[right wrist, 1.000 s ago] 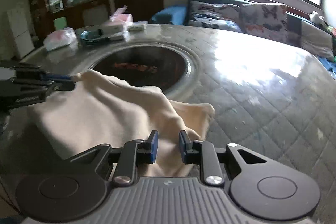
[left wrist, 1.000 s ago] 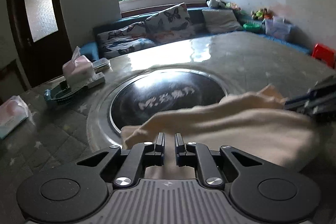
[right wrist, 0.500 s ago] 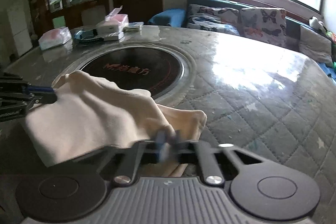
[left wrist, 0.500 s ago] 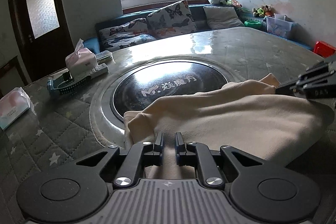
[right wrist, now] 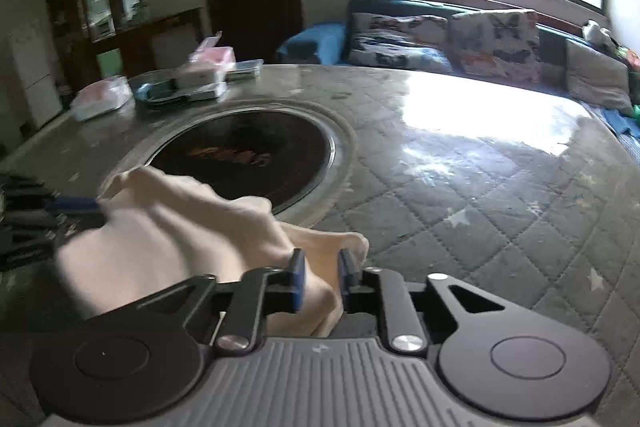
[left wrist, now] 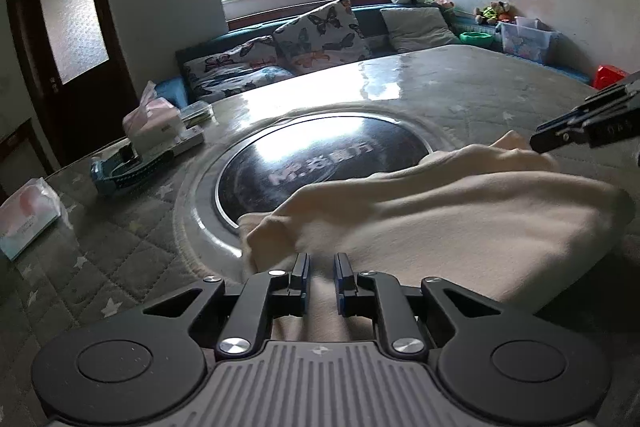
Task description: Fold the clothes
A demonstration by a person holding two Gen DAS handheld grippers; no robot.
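**Observer:** Where are you in the fold?

**Operator:** Mid-fold, I'd judge. Nearest me, my left tongs point(left wrist: 320, 277) are pinched onto one end of the cream garment point(left wrist: 440, 223), cloth bunched between the narrow gap of the jaws. My right tongs point(right wrist: 320, 277) grip the other end the same way, fabric wedged between the blue pads.

**Observer:** And the garment itself?

**Operator:** It hangs slack between the two grips, raised a little, near the bench's point(right wrist: 480, 195) close edge, with its far fold draped over the rim of the black round hob point(left wrist: 320, 163) set in the middle. Some cloth looks doubled over, but I can't tell how many folds are in it.

**Observer:** What remains?

**Operator:** I reckon the carried edge has yet to be laid down and squared, then flattened. Nothing looks neat so far.

**Observer:** Anything beyond?

**Operator:** Toward the far left corner sit a tissue box point(left wrist: 154, 123) and a tissue packet point(left wrist: 28, 215), well apart from the cloth.
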